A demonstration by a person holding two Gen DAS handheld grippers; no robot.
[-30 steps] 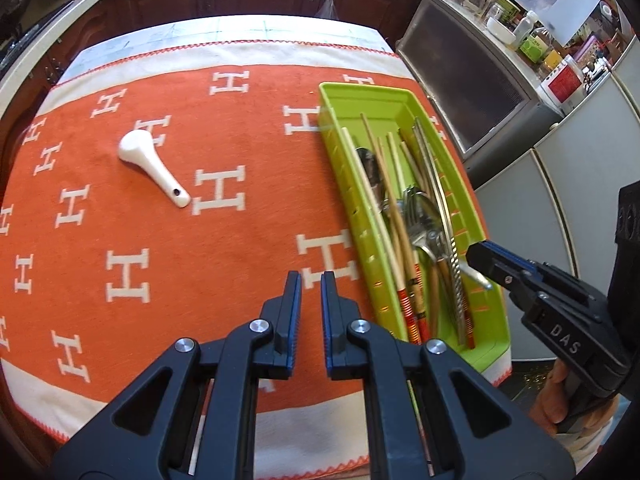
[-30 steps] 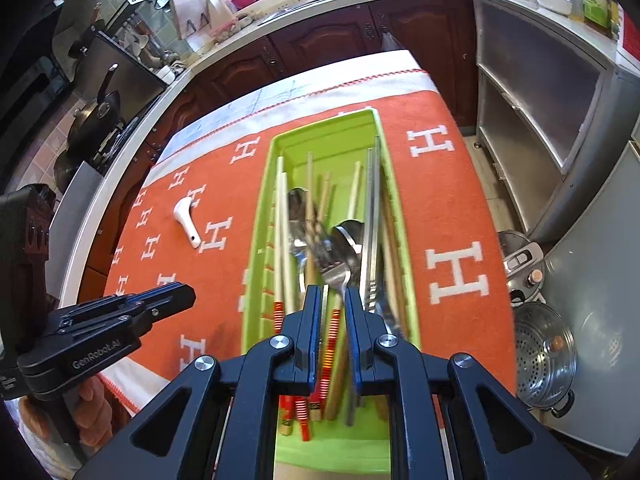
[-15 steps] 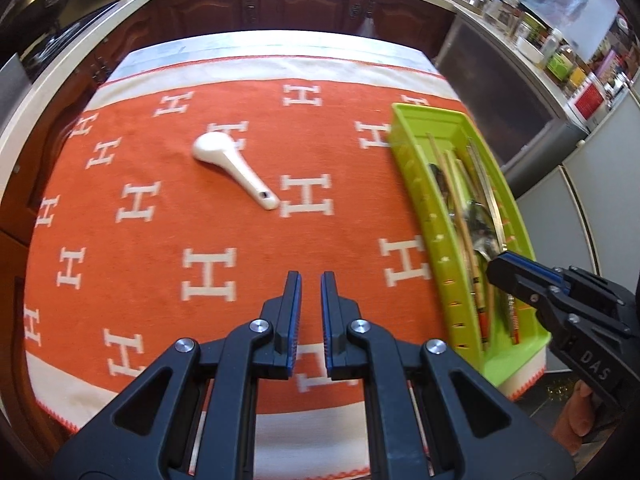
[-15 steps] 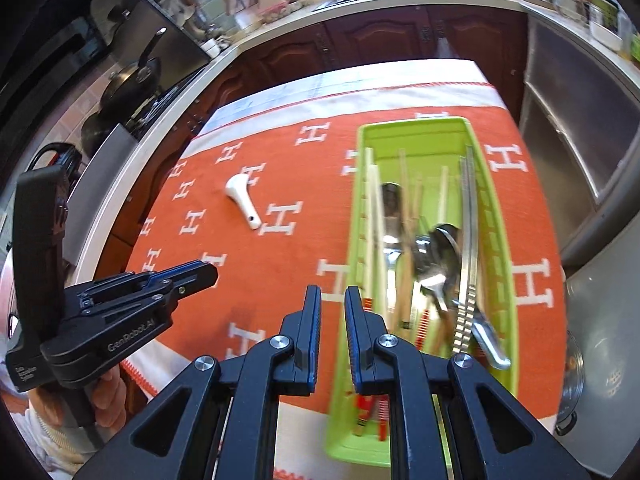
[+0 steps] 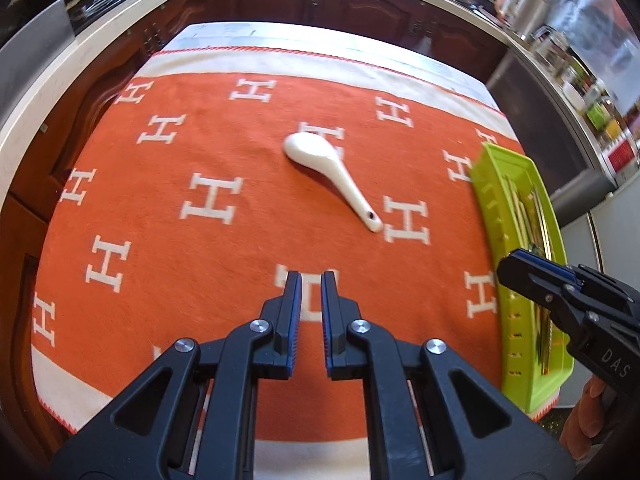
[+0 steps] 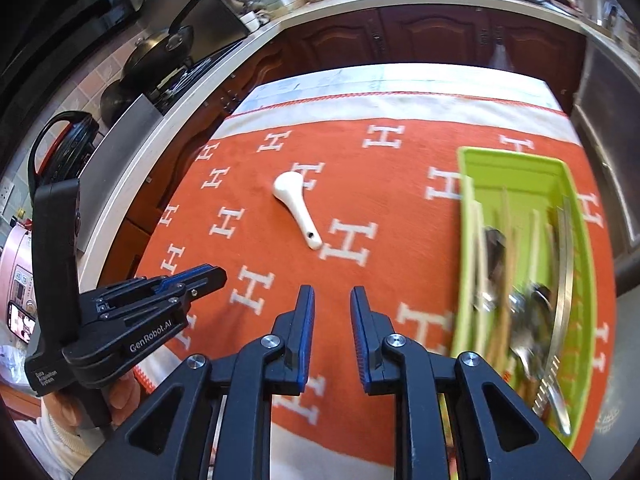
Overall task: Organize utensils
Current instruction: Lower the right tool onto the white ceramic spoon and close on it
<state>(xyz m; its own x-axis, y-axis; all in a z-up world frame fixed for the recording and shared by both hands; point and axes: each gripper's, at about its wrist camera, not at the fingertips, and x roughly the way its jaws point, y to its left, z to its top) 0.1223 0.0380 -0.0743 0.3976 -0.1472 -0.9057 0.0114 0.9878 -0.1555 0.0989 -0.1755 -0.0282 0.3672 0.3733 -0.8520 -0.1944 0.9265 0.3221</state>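
The surface (image 5: 256, 40) sat under an orange cloth (image 5: 224, 256) with white H marks, white-bordered at its near and far edges, and dark wooden cabinets (image 6: 432, 36) ran behind it. On the cloth's right side lay the green tray (image 5: 486, 200), long and narrow, its far end pointing away from the cameras. Inside it, blurred in the right wrist view, lay the utensils (image 6: 520, 304): pale chopsticks lengthwise, metal spoons piled toward the near end, a long metal piece along the right wall. Which was which beyond that, hard to tell.

The left gripper (image 5: 311, 280) hovered over the cloth's near middle, fingers a narrow slit apart, nothing between them. In the right wrist view it showed at the lower left (image 6: 208, 274), tips pointing at the cloth. The right gripper (image 6: 332, 296) hung just left of the tray, fingers parted a little wider than the left's, and it too held nothing. From the left wrist view its tip (image 5: 516, 264) overlapped the tray's near half.

And there was the loose one: a white spoon (image 5: 332, 172) alone on the cloth near the middle, well apart from the tray, bowl toward the far left, handle angled toward the near right, ahead of both grippers and untouched.
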